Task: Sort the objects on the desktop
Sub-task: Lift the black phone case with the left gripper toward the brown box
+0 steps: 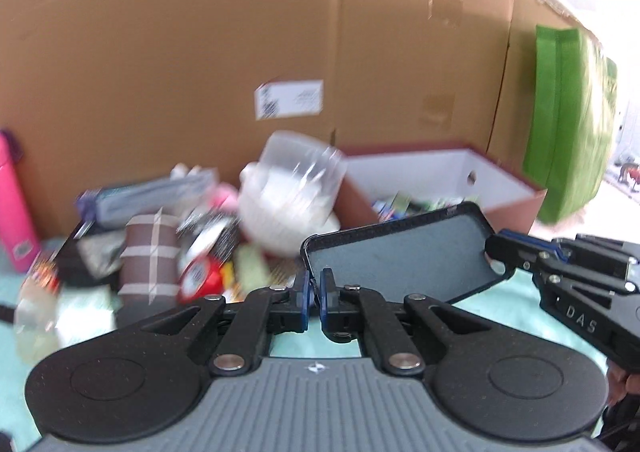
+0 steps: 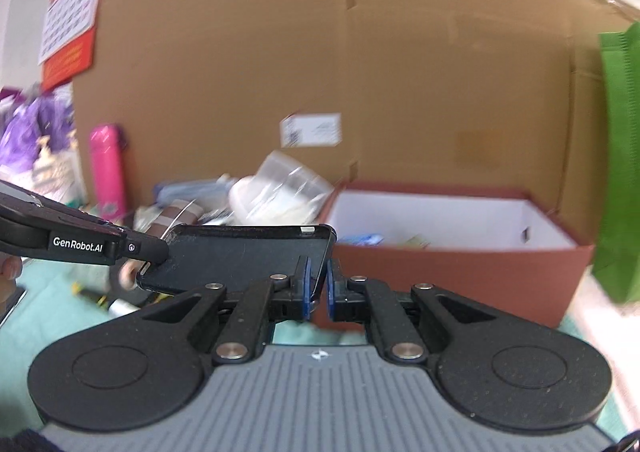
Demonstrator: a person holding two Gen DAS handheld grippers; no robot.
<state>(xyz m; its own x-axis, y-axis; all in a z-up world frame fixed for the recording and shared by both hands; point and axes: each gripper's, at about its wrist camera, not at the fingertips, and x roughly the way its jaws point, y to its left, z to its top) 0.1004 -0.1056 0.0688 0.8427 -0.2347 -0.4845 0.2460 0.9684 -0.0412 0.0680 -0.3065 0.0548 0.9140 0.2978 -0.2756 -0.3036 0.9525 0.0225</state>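
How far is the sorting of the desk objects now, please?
Done: a few small items already lie in the red box. In hand: left claw and right claw both pinch the black phone case, raised off the table. Left: the blurred pile beside the box.

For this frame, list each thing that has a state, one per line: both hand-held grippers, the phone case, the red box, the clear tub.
Left hand-held gripper: shut on the phone case's corner.
Right hand-held gripper: shut on the case's other end.
Phone case: empty, held off the table between both.
Red box: open, some items inside.
Clear tub: tipped on the pile.
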